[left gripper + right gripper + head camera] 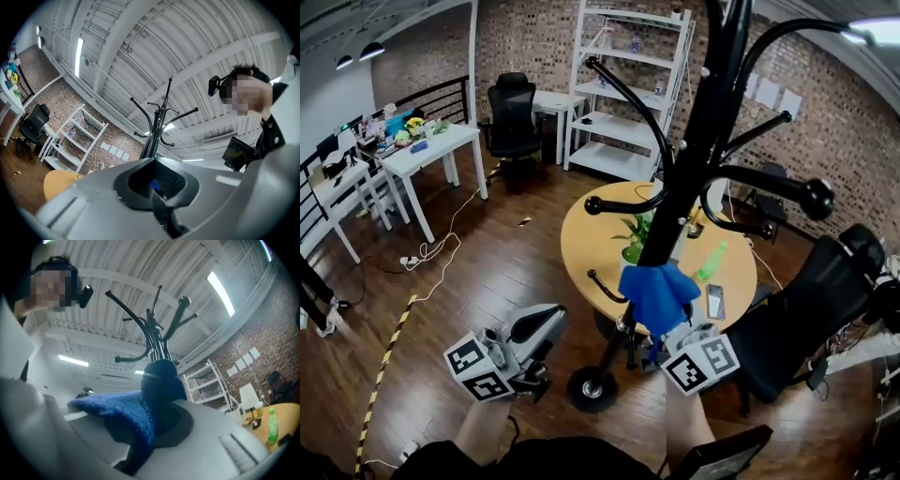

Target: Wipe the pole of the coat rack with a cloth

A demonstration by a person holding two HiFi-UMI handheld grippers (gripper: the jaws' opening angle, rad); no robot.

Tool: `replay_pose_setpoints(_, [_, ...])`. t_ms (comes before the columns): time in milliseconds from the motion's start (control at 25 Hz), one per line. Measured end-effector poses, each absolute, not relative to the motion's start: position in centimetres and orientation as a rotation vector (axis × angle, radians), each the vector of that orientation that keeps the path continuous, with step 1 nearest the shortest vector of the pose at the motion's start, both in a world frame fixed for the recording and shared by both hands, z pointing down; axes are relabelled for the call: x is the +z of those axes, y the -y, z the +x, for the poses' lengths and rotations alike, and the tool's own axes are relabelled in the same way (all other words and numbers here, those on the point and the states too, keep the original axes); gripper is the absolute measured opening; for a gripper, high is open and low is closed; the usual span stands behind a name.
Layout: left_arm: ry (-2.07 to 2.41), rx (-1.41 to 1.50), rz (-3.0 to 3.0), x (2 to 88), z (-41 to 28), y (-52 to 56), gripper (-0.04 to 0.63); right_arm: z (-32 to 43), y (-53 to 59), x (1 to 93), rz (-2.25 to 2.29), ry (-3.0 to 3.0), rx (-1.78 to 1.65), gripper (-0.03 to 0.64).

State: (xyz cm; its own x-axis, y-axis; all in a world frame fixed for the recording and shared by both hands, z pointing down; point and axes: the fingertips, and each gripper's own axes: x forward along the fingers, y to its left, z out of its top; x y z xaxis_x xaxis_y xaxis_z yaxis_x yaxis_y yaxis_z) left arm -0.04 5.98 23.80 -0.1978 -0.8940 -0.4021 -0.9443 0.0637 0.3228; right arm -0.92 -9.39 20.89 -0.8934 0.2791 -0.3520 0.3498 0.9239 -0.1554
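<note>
The coat rack pole stood upright, long axis vertical, on the floor just beside the round table. The right gripper was clamped on the blue cloth against the pole's lower part. The left gripper was held closed and empty, left of the base.

1 coat rack, 1 cloth
</note>
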Motion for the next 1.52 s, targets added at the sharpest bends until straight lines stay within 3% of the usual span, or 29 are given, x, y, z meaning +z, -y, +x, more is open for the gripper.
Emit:
replay_pose_setpoints(440, [-2.204,0.873,-2.011,25.7,1.3,-4.0,0.0,-1.2,8.7,38.0,0.675,-3.235,-0.731,0.021])
replay_pose_setpoints(880, [-2.214,0.909,-2.011,26.7,1.4,-3.6,0.0,3.7,7.9,38.4,0.934,-3.182,-1.063,0.021])
replay_pose_setpoints(1040, [-2.214,0.901,-1.998,26.3,1.3,-4.0,0.0,-0.5,9.7,39.0,0.65,-3.188,-0.835,0.021])
replay_pose_setpoints(1200, [-2.216,0.887,-1.972,25.9,1.3,-4.9,0.0,-1.2,10.5,34.0,0.561,-3.008,-0.745,0.021])
replay_pose_setpoints(1520, [-2.249,0.848,-1.834,24.5,0.1,-8.5,0.0,-1.0,10.3,15.1,0.573,-2.675,-0.406,0.021])
